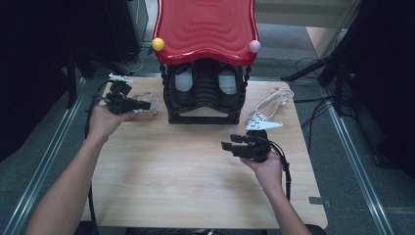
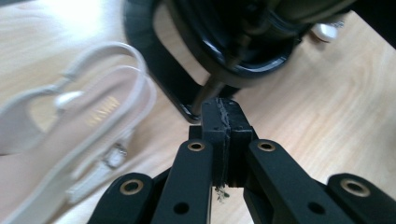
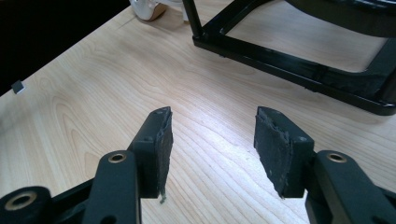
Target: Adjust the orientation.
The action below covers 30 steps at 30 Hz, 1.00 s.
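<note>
Sandal [image 2: 70,135], pale pink with thin straps, lies at the left of my left gripper view, just beside the left tool [image 2: 225,116]; in the high view it sits at the upper left of the wooden surface [image 1: 186,166], partly hidden behind that tool [image 1: 142,105]. I cannot tell whether tool and sandal touch. My left tool's jaws are pressed flat together with nothing between the pads. Its tips point toward the black base of the shoe rack [image 2: 163,70], which fills the top of that view.

I see the rack [image 1: 205,93] at upper centre of the high view, a black frame under a wavy red top [image 1: 205,27] with a yellow ball [image 1: 158,44] and a pink ball [image 1: 254,46] at its front corners. Pale shoes sit inside it, too dim to describe.

Second sandal [image 1: 266,110], white with straps, lies right of the rack, toe toward the lower left.

My right tool [image 1: 231,143] sits at centre right of the high view, just below that white sandal and apart from it. In the right gripper view its jaws [image 3: 212,140] stand wide apart over bare wood, holding nothing. The rack's bottom rail [image 3: 289,65] crosses the upper right of that view. Pad edges look frayed on both tools.
</note>
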Each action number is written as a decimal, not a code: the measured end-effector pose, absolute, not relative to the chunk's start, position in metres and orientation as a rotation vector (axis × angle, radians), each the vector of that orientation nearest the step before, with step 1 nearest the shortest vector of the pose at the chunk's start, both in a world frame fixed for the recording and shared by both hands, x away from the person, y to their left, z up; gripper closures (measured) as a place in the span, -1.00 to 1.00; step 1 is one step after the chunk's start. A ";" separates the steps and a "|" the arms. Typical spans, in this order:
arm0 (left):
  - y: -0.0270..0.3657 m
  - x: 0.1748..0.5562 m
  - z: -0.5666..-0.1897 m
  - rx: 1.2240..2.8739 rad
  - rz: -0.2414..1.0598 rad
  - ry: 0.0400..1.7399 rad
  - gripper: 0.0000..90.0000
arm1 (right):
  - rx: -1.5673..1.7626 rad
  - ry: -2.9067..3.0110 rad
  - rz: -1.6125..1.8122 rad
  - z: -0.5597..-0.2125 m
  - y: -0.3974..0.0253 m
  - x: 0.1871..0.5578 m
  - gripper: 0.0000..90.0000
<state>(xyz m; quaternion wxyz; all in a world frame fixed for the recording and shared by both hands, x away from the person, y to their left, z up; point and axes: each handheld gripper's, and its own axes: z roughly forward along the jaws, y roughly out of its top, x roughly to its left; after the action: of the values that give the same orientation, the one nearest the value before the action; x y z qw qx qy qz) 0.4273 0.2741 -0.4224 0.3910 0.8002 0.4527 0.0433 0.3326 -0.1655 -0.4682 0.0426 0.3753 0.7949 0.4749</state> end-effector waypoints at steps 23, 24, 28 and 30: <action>0.299 0.472 -0.464 1.948 0.118 1.315 1.00 | 1.223 2.379 1.430 -0.476 -0.186 0.322 0.07; 0.299 0.473 -0.462 1.947 0.119 1.309 1.00 | 1.227 2.377 1.431 -0.476 -0.187 0.322 0.07; 0.300 0.471 -0.454 1.912 0.139 1.304 1.00 | 1.223 2.384 1.426 -0.476 -0.186 0.322 0.07; 0.304 0.472 -0.454 1.872 0.135 1.318 1.00 | 1.223 2.391 1.421 -0.477 -0.185 0.323 0.07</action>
<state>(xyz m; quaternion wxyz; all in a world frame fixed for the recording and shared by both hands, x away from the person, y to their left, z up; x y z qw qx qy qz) 0.4722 0.3040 -0.4542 0.4115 0.7439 0.5238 0.0537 0.3229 -0.1848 -0.4768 0.0517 0.4020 0.7858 0.4672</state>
